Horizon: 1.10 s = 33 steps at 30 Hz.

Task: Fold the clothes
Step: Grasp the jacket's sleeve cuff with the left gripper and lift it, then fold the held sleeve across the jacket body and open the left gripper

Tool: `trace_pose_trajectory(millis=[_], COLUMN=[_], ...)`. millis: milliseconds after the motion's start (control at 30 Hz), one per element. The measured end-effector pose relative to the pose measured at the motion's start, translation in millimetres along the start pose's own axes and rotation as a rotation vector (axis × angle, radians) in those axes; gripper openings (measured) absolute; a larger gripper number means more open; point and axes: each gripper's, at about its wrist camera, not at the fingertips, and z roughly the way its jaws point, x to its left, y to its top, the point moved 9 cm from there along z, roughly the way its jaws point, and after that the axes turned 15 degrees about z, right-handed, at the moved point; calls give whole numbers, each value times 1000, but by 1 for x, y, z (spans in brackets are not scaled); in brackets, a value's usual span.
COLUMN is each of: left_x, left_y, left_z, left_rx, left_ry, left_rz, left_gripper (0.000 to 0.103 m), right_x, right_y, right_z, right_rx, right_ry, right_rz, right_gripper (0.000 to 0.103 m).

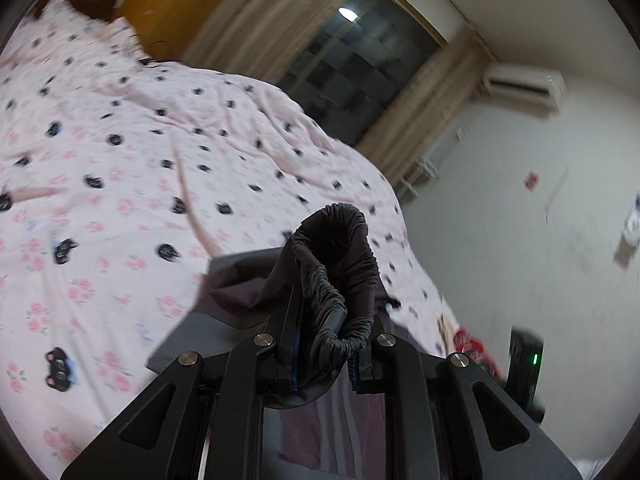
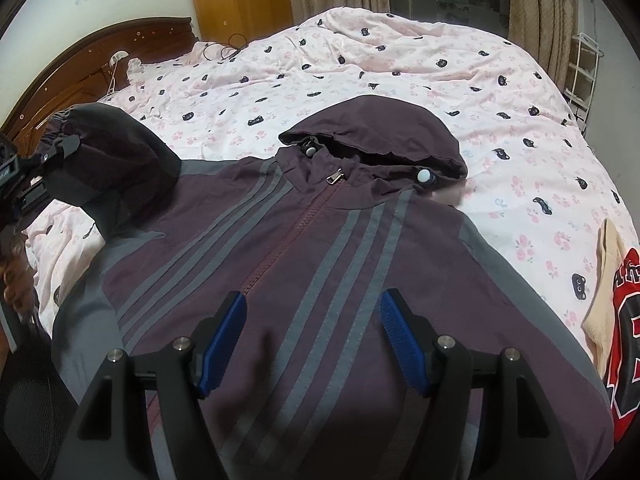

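Note:
A maroon and grey hooded jacket (image 2: pixel 320 248) lies front up on the bed, zipped, hood toward the far side. My left gripper (image 1: pixel 326 332) is shut on the jacket's elastic sleeve cuff (image 1: pixel 340 264) and holds it lifted off the bed. In the right wrist view that lifted sleeve (image 2: pixel 108 160) shows at the left with the left gripper (image 2: pixel 44 160) on it. My right gripper (image 2: pixel 314 340) is open and empty, hovering just above the jacket's lower front.
The bed has a pink sheet with bear print (image 2: pixel 480 92). A red jersey and beige cloth (image 2: pixel 616 320) lie at the right edge. A wooden headboard (image 2: pixel 80 64) stands at the left. Curtains and a window (image 1: pixel 360 60) are beyond the bed.

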Motion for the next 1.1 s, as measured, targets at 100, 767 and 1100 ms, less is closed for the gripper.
trace_pose_trajectory(millis=[100,767,1100], left_x=[-29,-128,-130], left_y=[-6,-99,-126], left_z=[6,35,44], left_rx=[30,309,418], left_ry=[-34,-151,-116], left_rz=[71,197,194], left_gripper=[15,15,19], right_x=[-2,-26,-25], right_y=[2,11,10], right_z=[-1,-5,-3], right_rx=[-2,-9,3], right_ry=[1,-37,-34], right_rz=[6,77,76], right_gripper=[71,71,71])
